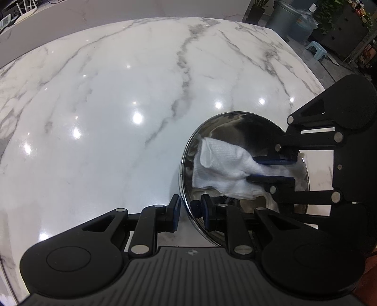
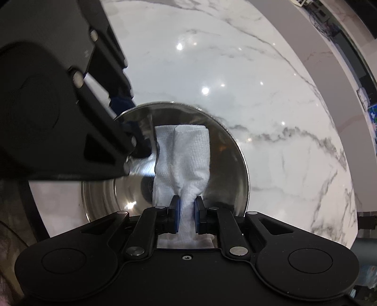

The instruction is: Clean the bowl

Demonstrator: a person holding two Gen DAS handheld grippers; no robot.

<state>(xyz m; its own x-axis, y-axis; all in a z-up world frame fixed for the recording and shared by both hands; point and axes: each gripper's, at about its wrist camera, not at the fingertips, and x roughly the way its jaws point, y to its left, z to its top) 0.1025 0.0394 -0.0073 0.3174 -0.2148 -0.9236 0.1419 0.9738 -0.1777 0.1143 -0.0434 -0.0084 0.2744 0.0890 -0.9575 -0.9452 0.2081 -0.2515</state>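
The bowl (image 1: 235, 131) rim is clamped by the left gripper (image 1: 189, 213); the cloth (image 2: 183, 150), pinched by the right gripper (image 2: 187, 213), should be pressed firmly around.

table (image 1: 106, 106): big white marble top, grey veins, shiny with ceiling light spots
stool (image 1: 317, 48): little pale blue one, far right on the floor
bin (image 1: 281, 18): grey, far right, probably a trash can
plants (image 1: 329, 14): leafy green, far right corner

Two close wrist views, both steeply down onto the same bowl (image 1: 235, 131) from opposite sides.
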